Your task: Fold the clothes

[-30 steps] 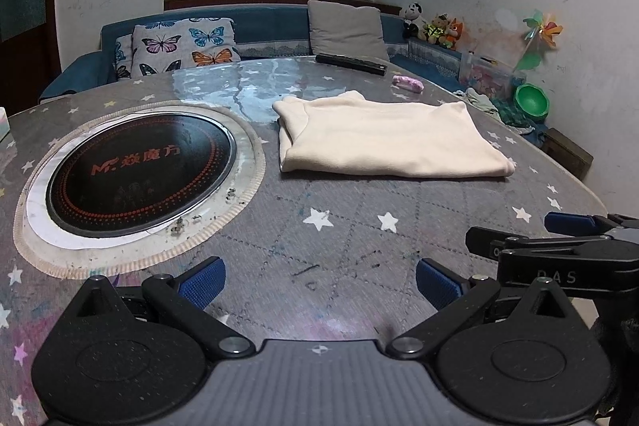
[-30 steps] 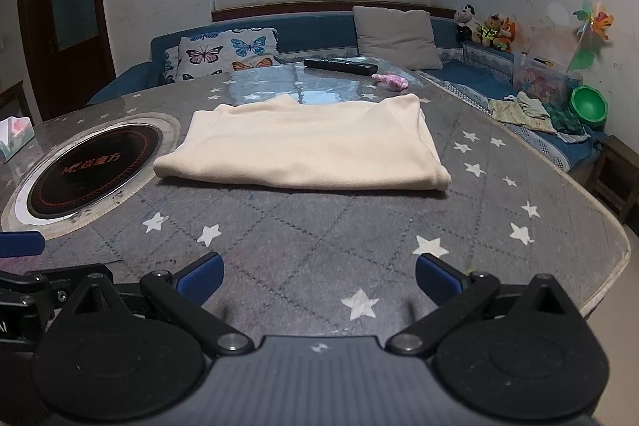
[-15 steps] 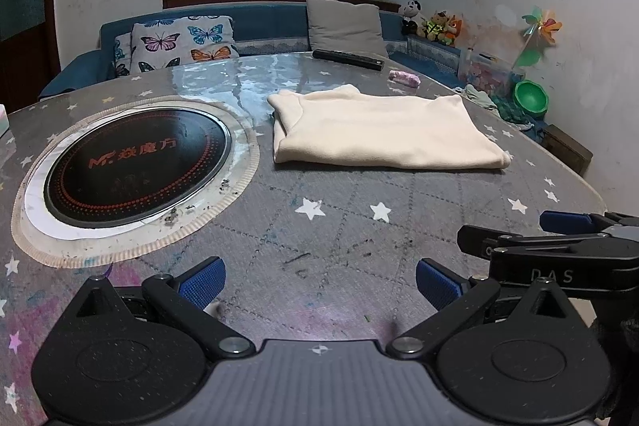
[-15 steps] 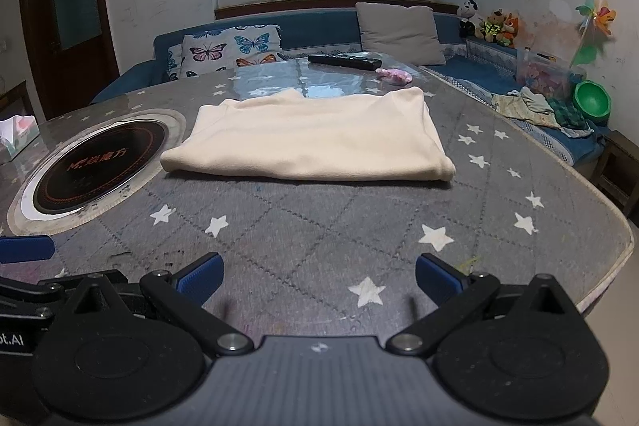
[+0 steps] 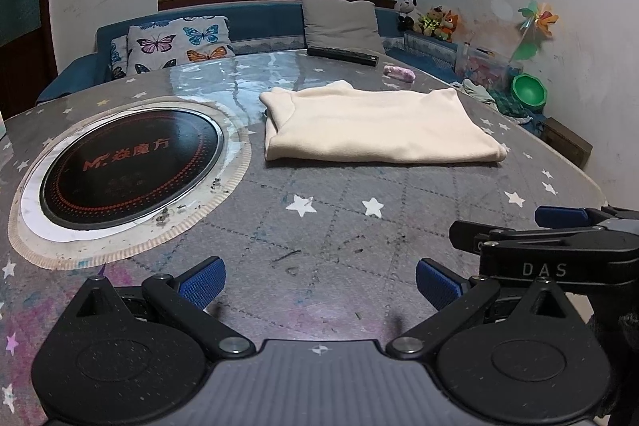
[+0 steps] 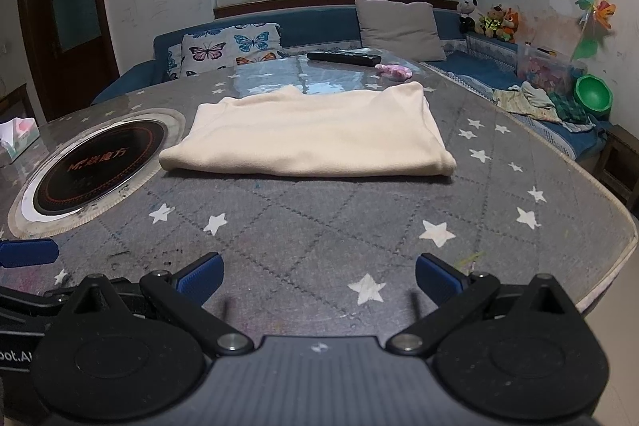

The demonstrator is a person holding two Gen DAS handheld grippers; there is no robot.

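Note:
A cream garment (image 5: 379,124) lies folded into a flat rectangle on the grey star-patterned table (image 5: 319,218); it also shows in the right wrist view (image 6: 311,134). My left gripper (image 5: 319,280) is open and empty, low over the table's near edge, well short of the garment. My right gripper (image 6: 317,278) is open and empty, at the same near edge, to the right of the left one. The right gripper shows from the side in the left wrist view (image 5: 559,238).
A round black induction hob (image 5: 127,166) is set in the table at left. A black remote (image 6: 343,58) and a small pink item (image 6: 393,70) lie at the far edge. A tissue box (image 6: 18,134) stands at far left. A sofa with cushions (image 6: 231,46) lies beyond.
Both grippers have drawn back and risen a little from the folded garment, which looks smaller and farther away. The garment has not moved. Both grippers stay open.

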